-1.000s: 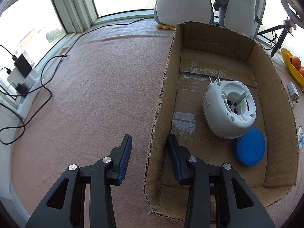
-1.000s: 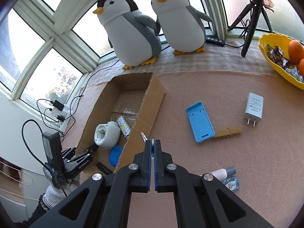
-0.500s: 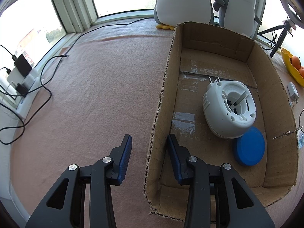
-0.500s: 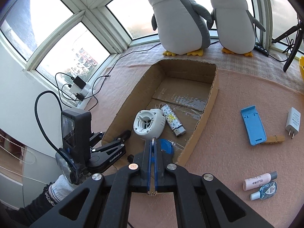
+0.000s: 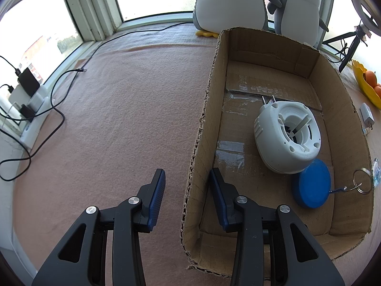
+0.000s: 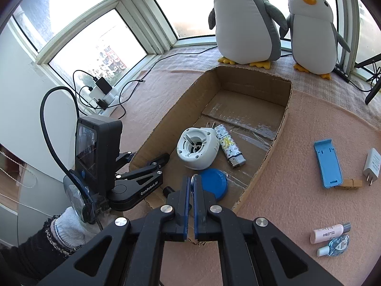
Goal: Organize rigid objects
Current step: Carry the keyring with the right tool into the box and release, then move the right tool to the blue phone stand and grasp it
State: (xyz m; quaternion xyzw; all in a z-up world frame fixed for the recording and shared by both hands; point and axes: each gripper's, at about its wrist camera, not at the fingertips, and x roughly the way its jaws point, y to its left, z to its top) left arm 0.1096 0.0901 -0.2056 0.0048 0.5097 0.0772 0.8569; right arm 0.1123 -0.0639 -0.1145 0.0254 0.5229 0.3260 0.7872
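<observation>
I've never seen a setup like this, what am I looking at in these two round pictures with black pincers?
No robot: a person holds a two-finger gripper in each hand, and a fisheye camera on each looks along its fingers. One picture is from the left gripper, which straddles a wall of the cardboard box, jaws open. The other is from the right gripper, jaws opening with a key ring between them. Inside the box lie a white plug-in device, a blue disc and a lighter. On the pink cloth outside: a blue phone stand, clothespin, charger, small bottles.
</observation>
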